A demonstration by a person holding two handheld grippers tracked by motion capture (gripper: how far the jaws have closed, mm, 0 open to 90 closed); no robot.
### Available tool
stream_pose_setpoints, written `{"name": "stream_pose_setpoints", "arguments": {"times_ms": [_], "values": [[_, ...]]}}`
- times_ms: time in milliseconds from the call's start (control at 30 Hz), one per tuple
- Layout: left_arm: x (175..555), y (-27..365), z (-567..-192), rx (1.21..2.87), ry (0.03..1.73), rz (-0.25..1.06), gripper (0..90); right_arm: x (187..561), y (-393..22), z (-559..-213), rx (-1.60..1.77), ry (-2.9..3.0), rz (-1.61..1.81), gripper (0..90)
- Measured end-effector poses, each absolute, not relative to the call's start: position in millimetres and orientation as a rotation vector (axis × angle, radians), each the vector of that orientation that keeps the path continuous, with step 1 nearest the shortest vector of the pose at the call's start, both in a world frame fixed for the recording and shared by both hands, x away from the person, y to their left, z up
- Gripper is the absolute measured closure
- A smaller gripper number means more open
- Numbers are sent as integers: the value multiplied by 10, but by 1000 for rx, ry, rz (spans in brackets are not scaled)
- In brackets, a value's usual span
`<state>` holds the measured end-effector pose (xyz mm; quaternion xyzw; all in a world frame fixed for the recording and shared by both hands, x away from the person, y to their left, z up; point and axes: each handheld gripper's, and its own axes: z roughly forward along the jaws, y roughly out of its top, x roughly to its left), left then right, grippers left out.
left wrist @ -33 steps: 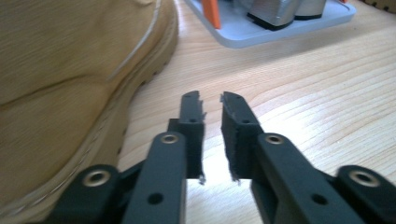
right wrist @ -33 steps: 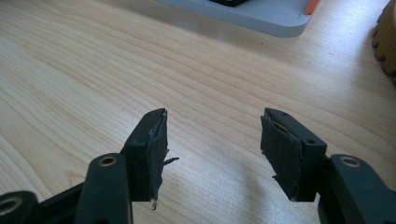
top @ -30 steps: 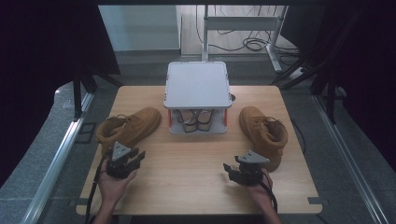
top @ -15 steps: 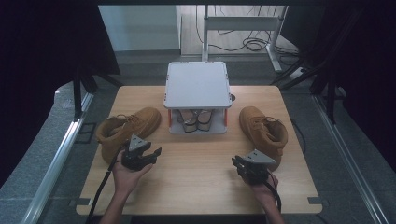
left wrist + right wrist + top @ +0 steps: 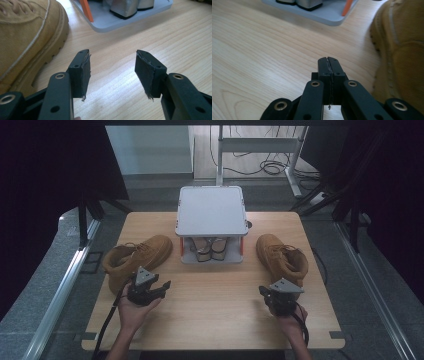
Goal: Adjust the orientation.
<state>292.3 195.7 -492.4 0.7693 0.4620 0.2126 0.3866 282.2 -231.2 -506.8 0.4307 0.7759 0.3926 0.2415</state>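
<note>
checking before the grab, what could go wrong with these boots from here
The right gripper is shut with nothing in it; it must reopen or it may just shove the right boot. The left gripper has just been opening, still empty, low beside the left boot, so it might catch the sole.

from my seat the pair of shoes [image 5: 210, 247] under the grey rack [image 5: 211, 211] is mostly hidden by its top shelf. the left boot [image 5: 23, 37] runs off the left gripper view's edge, the right boot [image 5: 400, 50] off the right's.
</note>
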Motion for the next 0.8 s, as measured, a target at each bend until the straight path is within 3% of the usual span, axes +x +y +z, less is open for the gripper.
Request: {"name": "stream_pose_setpoints", "arguments": {"times_ms": [800], "values": [[2919, 2004, -5013, 1984, 1196, 515, 452, 2871, -2711, -5067, 1283, 2034, 1021, 897]]}}
